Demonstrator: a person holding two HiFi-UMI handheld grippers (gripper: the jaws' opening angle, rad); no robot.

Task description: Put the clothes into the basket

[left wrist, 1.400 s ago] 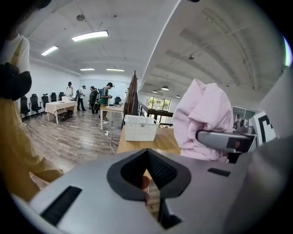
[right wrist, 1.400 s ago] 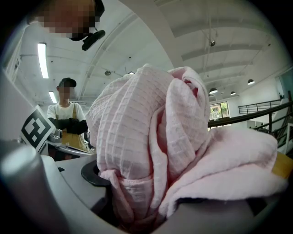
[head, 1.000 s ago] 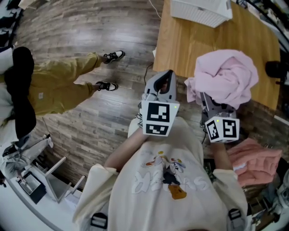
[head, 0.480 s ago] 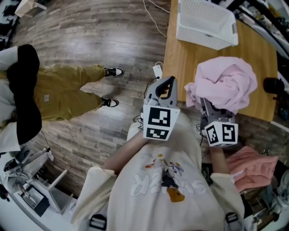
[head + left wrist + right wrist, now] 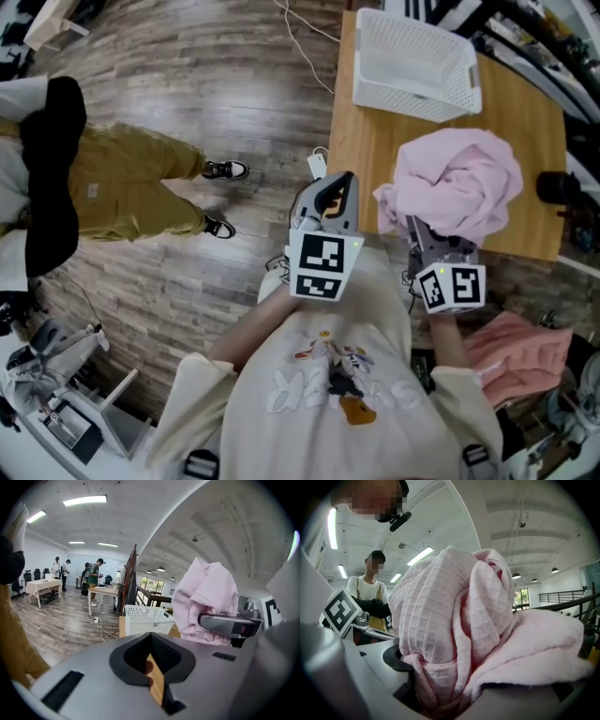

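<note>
Pink garments (image 5: 459, 183) (image 5: 520, 342), two; white basket (image 5: 412, 56), one.

Grey wood-plank floor (image 5: 187, 94), light wooden table (image 5: 375, 150), white ceiling (image 5: 140, 513) with strip lights (image 5: 84, 500), distant desks (image 5: 42, 587).

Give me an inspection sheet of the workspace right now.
Surface: wooden table.
Job's things: white basket, looks empty, at the far end; pink garment held over the near edge.
Clutter: black object at the table's right edge; salmon cloth low at right.
Grippers: right gripper jaws closed on the pink garment; left gripper jaws together, empty.
Cables: white cable on the floor beside the table.
Surroundings: wood floor; person in tan trousers at left.
</note>
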